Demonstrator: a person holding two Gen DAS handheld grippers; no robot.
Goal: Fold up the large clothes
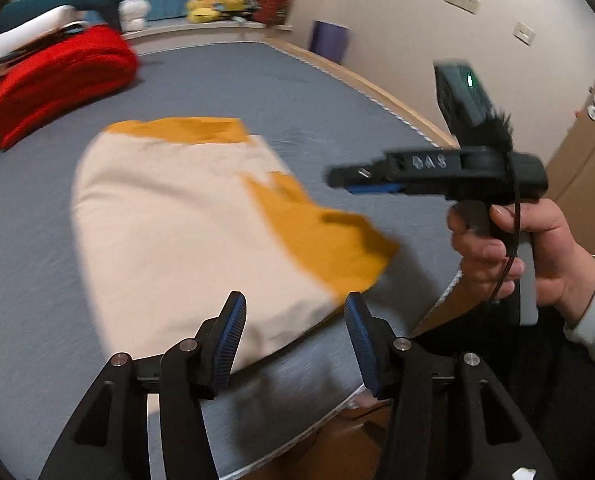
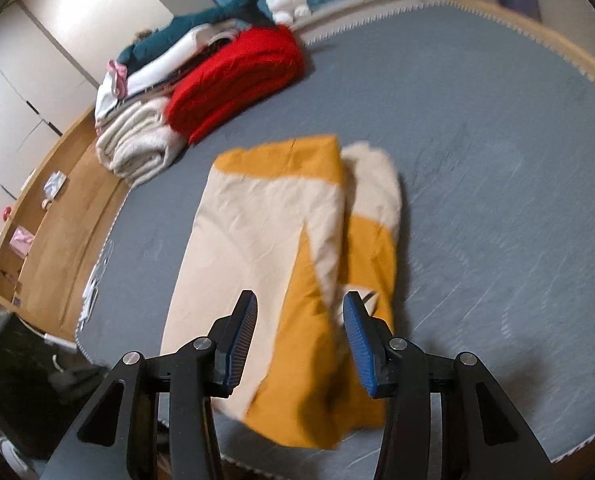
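Left gripper (image 1: pixel 293 312) jaws spread, empty, hovering above the near edge of the folded cream-and-mustard cotton garment (image 1: pixel 185 216) on the grey bed sheet (image 1: pixel 297 92). Right gripper (image 2: pixel 299 312) also spread, empty, over the garment's mustard end; its handle is gripped upright by the person's right hand (image 1: pixel 509 248). Farther left: folded red fuzzy blanket (image 2: pixel 237 76), cream knitted blanket (image 2: pixel 137 144).

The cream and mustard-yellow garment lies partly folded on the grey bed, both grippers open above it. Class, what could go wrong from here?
1. The cream and mustard-yellow garment has its near edge by the edge of the grey bed; a pull toward the person might drag it off.
2. The mustard layers overlap loosely, so the right gripper may pinch only one layer.
3. The left gripper may catch the bed cover too.
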